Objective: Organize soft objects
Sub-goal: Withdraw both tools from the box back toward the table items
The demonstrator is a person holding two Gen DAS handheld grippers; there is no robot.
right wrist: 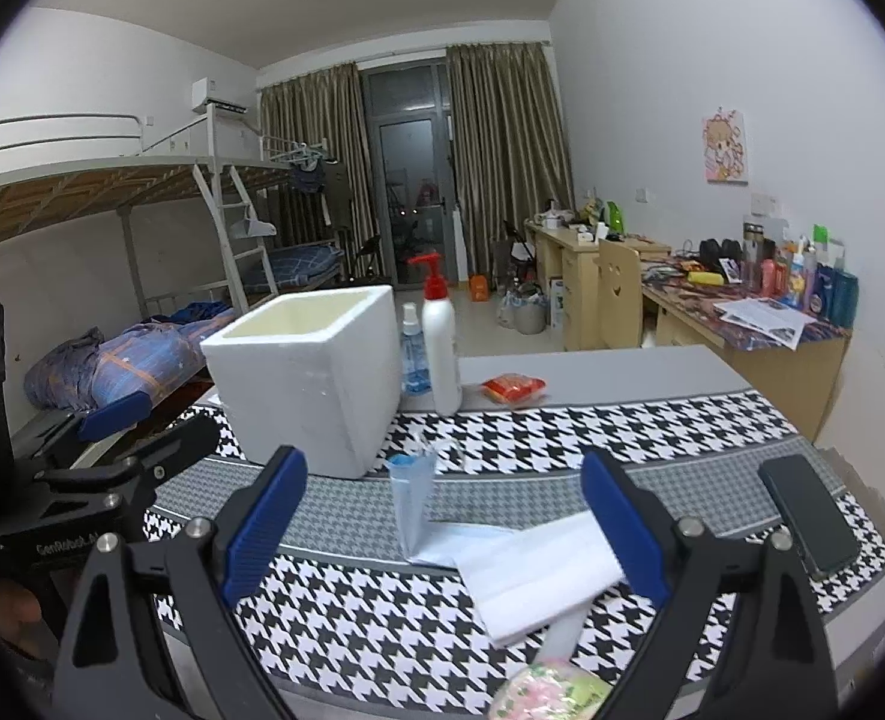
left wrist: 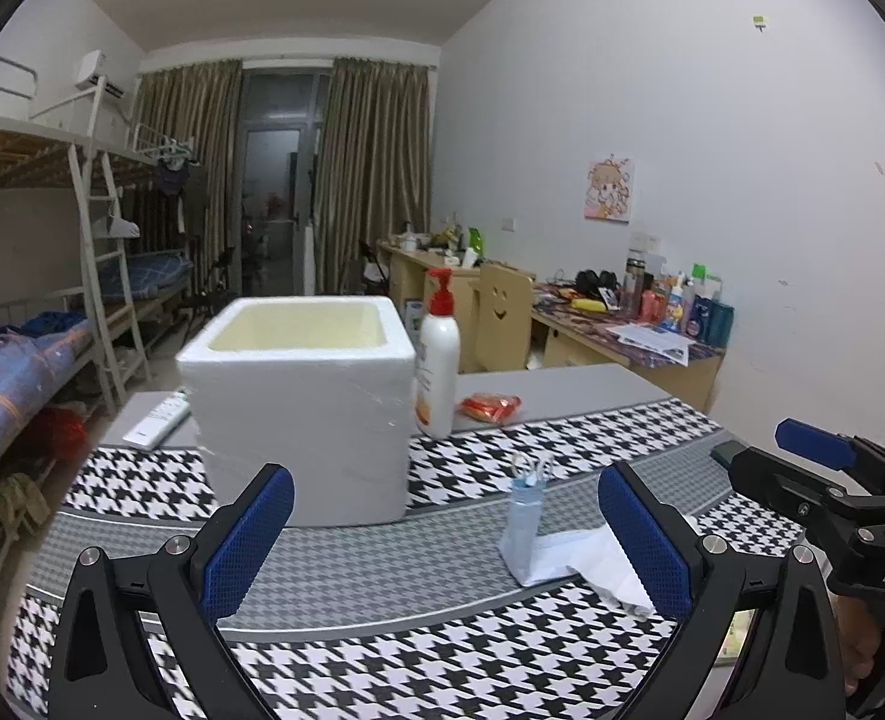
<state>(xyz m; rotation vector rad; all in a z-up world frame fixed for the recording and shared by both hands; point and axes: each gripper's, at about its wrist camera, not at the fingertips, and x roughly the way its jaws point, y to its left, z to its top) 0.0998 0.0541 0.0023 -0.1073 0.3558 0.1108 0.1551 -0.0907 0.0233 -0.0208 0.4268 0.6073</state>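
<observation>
Tongs hover wide open over a houndstooth-patterned desk cover (right wrist: 652,420), both empty: the left gripper (left wrist: 445,531) faces a white foam box (left wrist: 304,396), and the right gripper (right wrist: 445,516) sits over a limp white-and-pale-blue cloth (right wrist: 526,570) lying flat toward the desk's near edge. One end of the cloth rises in a crumpled blue peak (right wrist: 412,492), creased and loose, suggesting it will sag when lifted. The open-topped box stands upright near the left side, apparently set there to receive soft items. Behind it, near the desk's far edge, stand a white pump bottle with a red top (right wrist: 442,336) and a small red packet (right wrist: 514,389). A dark phone (right wrist: 808,510) lies by the right edge. A pink-and-green floral object (right wrist: 553,693) shows at the near edge, too blurred to identify.
</observation>
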